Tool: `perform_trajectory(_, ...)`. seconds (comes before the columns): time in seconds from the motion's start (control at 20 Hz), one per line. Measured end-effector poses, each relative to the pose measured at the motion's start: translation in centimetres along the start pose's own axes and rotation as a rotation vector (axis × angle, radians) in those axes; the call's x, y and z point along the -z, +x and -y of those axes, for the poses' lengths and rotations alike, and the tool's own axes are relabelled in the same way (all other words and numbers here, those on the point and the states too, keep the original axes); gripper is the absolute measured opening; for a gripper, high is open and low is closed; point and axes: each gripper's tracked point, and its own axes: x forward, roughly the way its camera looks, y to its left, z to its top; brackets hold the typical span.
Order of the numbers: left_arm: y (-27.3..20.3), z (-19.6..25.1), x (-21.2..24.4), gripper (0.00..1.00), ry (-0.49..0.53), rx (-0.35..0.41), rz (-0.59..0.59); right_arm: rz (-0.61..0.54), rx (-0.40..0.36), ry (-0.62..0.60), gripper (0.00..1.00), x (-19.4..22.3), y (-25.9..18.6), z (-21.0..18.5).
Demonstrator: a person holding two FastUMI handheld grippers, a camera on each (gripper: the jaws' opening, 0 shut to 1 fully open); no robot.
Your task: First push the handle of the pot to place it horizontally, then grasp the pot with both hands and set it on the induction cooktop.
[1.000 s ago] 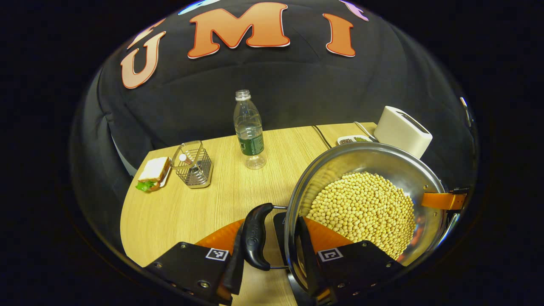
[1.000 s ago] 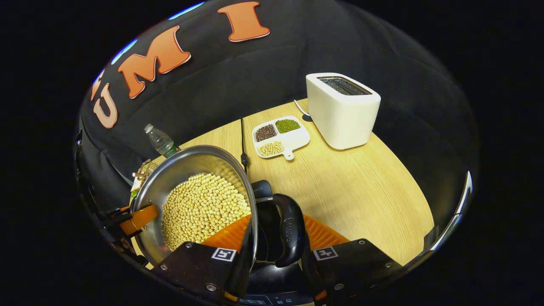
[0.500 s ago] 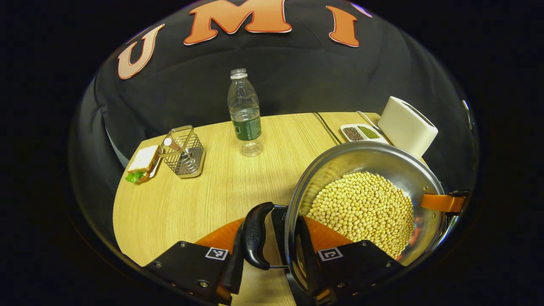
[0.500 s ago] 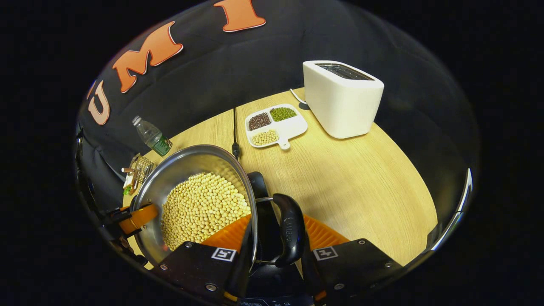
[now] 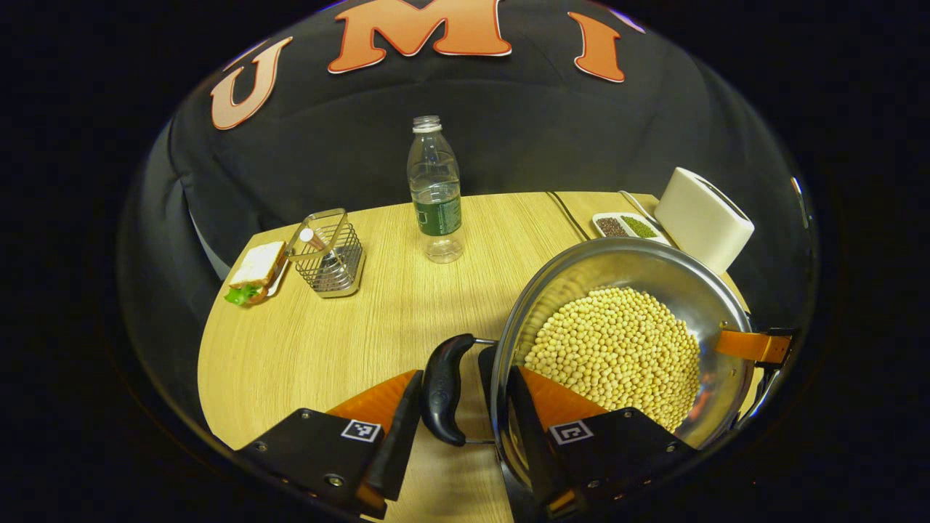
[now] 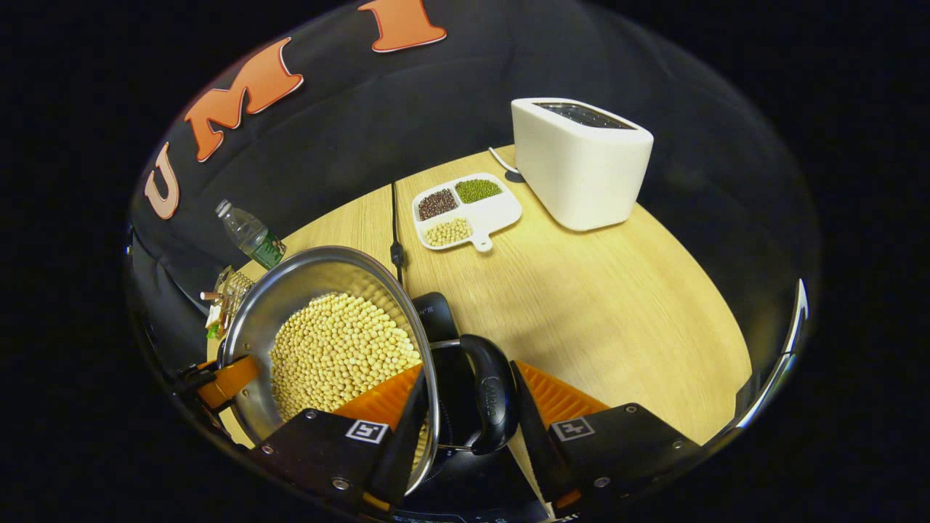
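Observation:
The steel pot [image 5: 625, 265], full of soybeans [image 5: 614, 352], sits on the black induction cooktop [image 6: 434, 314]. My left gripper [image 5: 465, 372] straddles the pot's rim and its black side handle [image 5: 443, 388]. One finger is inside the pot and the other is just outside the handle, with a small gap. My right gripper [image 6: 468, 367] straddles the opposite handle [image 6: 492, 396] the same way, its outer finger standing off the handle. Both are open. In the left gripper view, the right gripper [image 5: 752, 345] is at the pot's far rim.
A water bottle [image 5: 436, 192], a wire basket [image 5: 327, 254] and a sandwich [image 5: 251, 272] stand at the table's back left. A white toaster [image 6: 581, 163] and a divided bean dish [image 6: 465, 211] stand at the back right. A black cable [image 6: 394, 232] runs toward the cooktop.
Both grippers' fingers have spread apart and let go of the pot's handles. The pot has dropped slightly, and more of the cooktop shows beneath it.

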Motion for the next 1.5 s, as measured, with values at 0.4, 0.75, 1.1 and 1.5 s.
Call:
perform_trajectory(0.4, -6.8, -4.4, -4.6, 0.83, -0.015, -0.020, 0.161, 0.283, 0.027, -0.061, 0.81, -9.3, -7.7, 0.7)
perform_trajectory(0.75, -16.5, -13.1, -13.1, 0.87, -0.126, -0.148, 0.384, 0.599, 0.002, -0.144, 0.94, -19.5, -16.4, -1.6)
perform_trajectory(1.1, -32.1, -21.8, -22.6, 0.86, -0.224, -0.226, 0.724, 0.919, 0.025, -0.257, 0.94, -28.6, -27.5, -3.9)
perform_trajectory(1.5, -48.7, -24.0, -29.1, 0.83, -0.234, -0.222, 1.097, 1.126, -0.019, -0.301, 0.98, -32.6, -37.9, -6.1)
